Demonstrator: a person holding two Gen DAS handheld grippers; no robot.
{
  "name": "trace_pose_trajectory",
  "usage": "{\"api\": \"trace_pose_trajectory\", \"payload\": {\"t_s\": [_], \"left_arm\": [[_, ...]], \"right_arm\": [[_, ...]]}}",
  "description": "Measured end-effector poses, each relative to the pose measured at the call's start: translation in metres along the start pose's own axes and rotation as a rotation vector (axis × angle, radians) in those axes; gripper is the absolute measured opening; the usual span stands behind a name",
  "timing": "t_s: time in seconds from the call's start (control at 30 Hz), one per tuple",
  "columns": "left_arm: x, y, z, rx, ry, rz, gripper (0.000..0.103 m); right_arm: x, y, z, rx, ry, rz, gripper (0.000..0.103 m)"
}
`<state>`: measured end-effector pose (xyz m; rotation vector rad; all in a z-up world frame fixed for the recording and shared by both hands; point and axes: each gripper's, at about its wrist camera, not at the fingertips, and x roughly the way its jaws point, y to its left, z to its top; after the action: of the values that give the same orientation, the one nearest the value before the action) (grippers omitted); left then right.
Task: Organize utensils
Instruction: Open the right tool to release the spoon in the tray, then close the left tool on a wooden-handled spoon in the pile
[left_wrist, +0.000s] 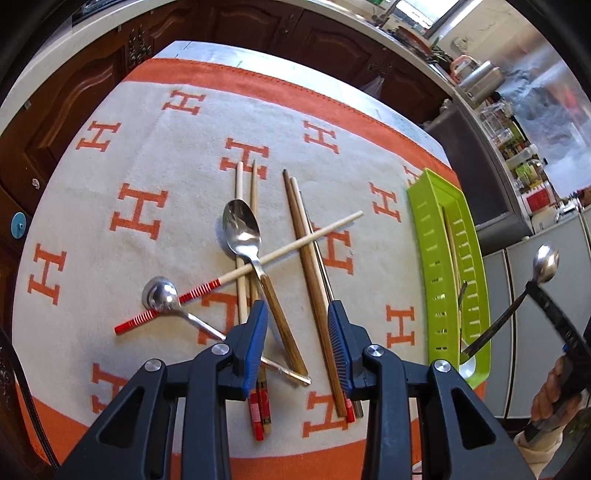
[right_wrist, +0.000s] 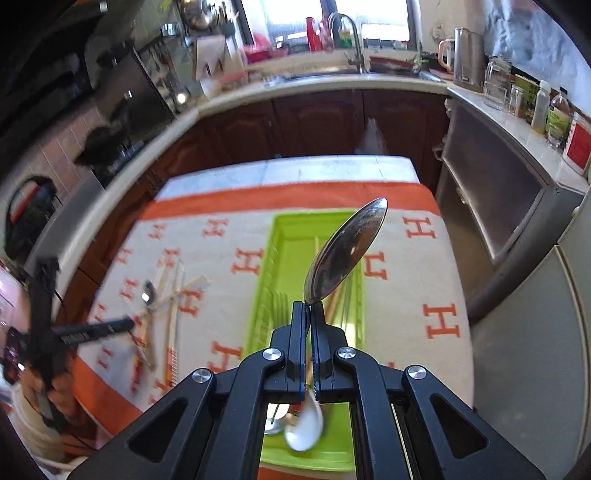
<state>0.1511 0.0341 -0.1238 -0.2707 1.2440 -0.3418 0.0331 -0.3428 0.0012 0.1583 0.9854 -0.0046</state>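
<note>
Right tool (right_wrist: 308, 314) clamped on a spoon (right_wrist: 345, 253) at the neck, bowl raised ahead of the tips, directly above the green tray (right_wrist: 275, 258); likely carried for sorting there. Bowl polished steel, tilted; handle dark.

Left tool (left_wrist: 297, 325) jaws apart, nothing gripped, hovering over crossed chopsticks (left_wrist: 310, 280) and two spoons (left_wrist: 242, 230) on the surface (left_wrist: 92, 258); tray lies to its right.

The only readable sign is a large orange letter H, repeated in rows across the pale cloth (left_wrist: 177, 177) with an orange border that covers the bench; labels on bottles behind are too blurred to read
</note>
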Motion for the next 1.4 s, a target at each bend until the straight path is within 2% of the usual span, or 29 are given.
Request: {"api": "trace_pose_trajectory", "payload": {"t_s": [0.13, 0.37, 0.57, 0.87, 1.0, 1.13, 1.2, 1.4], "left_arm": [[0.01, 0.002, 0.012, -0.017, 0.031, 0.025, 0.026], [0.032, 0.005, 0.015, -0.059, 0.101, 0.04, 0.026], [0.04, 0.001, 0.015, -0.065, 0.112, 0.046, 0.026], [0.056, -0.008, 0.012, -0.066, 0.13, 0.071, 0.022], [0.059, -0.015, 0.008, -0.061, 0.089, 0.116, 0.022], [0.061, -0.025, 0.002, -0.032, 0.033, 0.192, 0.008], [0.06, -0.027, 0.0, -0.036, 0.021, 0.192, 0.005], [0.04, -0.031, -0.004, -0.027, -0.022, 0.163, 0.005]], "right_arm": [[0.036, -0.003, 0.004, -0.042, 0.071, -0.038, 0.002], [0.085, 0.004, 0.018, -0.041, 0.143, -0.047, 0.002], [0.107, 0.018, 0.025, -0.011, 0.139, -0.003, 0.003], [0.081, 0.021, 0.016, 0.025, 0.083, 0.037, 0.003], [0.07, 0.026, 0.008, 0.021, 0.06, 0.042, 0.003], [0.064, 0.03, -0.003, 0.024, 0.054, 0.062, 0.003], [0.062, 0.031, -0.008, 0.029, 0.054, 0.065, 0.003], [0.057, 0.024, -0.02, 0.068, 0.044, 0.086, 0.003]]}}
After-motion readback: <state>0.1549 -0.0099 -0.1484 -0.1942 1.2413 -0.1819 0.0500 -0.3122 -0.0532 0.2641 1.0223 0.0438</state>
